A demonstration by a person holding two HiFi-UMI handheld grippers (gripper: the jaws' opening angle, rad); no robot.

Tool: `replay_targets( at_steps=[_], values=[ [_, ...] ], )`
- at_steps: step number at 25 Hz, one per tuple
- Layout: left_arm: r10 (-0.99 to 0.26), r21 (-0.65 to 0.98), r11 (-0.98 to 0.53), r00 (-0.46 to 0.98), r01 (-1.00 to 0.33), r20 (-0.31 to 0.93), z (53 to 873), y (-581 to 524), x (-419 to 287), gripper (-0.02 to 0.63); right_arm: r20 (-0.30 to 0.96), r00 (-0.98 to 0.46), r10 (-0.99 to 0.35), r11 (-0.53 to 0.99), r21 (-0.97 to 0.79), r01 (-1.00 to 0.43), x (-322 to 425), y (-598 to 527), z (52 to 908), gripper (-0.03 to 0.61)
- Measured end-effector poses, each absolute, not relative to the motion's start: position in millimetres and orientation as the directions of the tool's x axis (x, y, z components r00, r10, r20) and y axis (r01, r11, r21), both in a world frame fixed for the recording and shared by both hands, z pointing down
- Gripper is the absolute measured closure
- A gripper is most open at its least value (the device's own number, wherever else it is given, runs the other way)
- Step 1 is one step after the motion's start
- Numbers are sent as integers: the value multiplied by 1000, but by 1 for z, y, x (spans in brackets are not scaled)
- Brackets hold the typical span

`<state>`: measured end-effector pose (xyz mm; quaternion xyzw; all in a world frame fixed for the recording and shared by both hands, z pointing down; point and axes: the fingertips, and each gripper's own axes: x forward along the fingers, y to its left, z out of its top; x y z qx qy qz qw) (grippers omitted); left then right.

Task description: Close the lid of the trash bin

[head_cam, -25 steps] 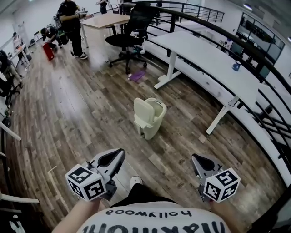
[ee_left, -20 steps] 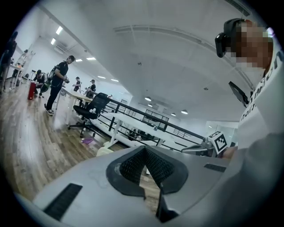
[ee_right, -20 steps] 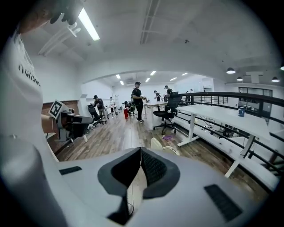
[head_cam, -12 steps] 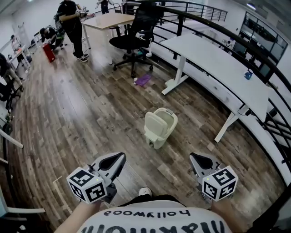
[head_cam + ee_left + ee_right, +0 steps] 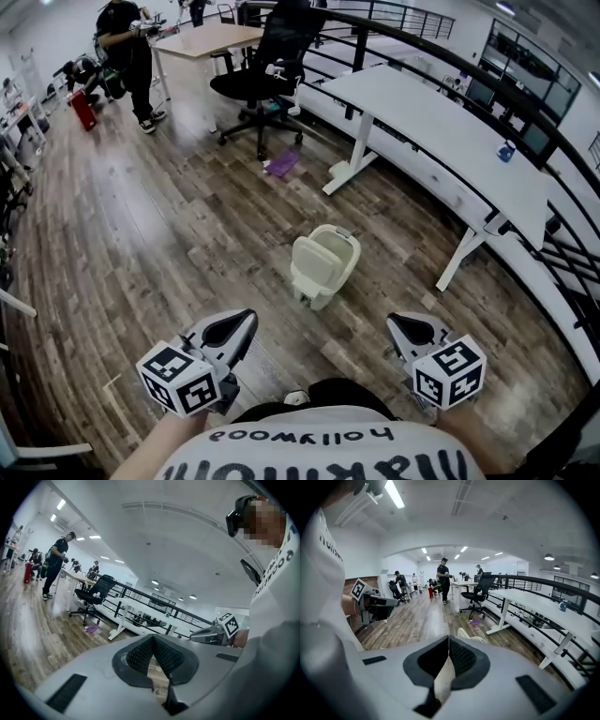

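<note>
The left gripper (image 5: 231,329) and right gripper (image 5: 412,329) are held low, well short of the trash bin (image 5: 336,251), each with its jaws pressed together on nothing. The cream bin stands ahead on the wood floor (image 5: 169,234), its lid (image 5: 313,263) raised on the bin's near side. The lid looks like light, stiff, hinged plastic. A push at its top edge should tip it shut, though so light a bin may slide.

the word "hollywood" is showing upside down in black print on the person's white shirt (image 5: 309,457) in the head view; larger black letters beneath it are running off the frame, unreadable.
</note>
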<state>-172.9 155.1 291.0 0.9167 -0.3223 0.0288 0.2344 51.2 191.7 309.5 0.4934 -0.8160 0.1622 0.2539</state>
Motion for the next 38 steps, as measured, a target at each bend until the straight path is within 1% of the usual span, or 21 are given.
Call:
replay_targets(
  at_steps=[5, 8, 14, 21, 25, 30, 33, 38],
  values=[
    [-561, 420, -689, 802, -591, 207, 293, 150, -169, 607, 603, -389, -697, 471, -24, -882, 52, 183, 319, 568],
    [-577, 407, -675, 784, -615, 227, 298, 142, -175, 607, 618, -398, -678, 495, -17, -869, 48, 168, 328, 568],
    [-660, 416, -596, 714, -687, 235, 302, 116, -190, 607, 613, -459, -642, 566, -25, -824, 37, 124, 333, 568],
    [-710, 444, -514, 655, -734, 260, 308, 84, -191, 607, 635, -515, -576, 634, -52, -772, 37, 73, 346, 568],
    [-713, 447, -483, 635, -753, 297, 314, 68, -185, 607, 645, -537, -544, 653, -77, -753, 41, 46, 352, 568],
    [-712, 457, -447, 615, -769, 338, 328, 42, -175, 607, 675, -560, -481, 680, -116, -724, 45, 18, 374, 568],
    [-704, 441, -451, 613, -776, 359, 329, 29, -166, 607, 691, -573, -440, 702, -133, -700, 45, 2, 384, 568],
    [-703, 440, -418, 590, -795, 397, 335, 13, -161, 607, 730, -602, -325, 789, -141, -597, 29, -10, 404, 568]
  ],
)
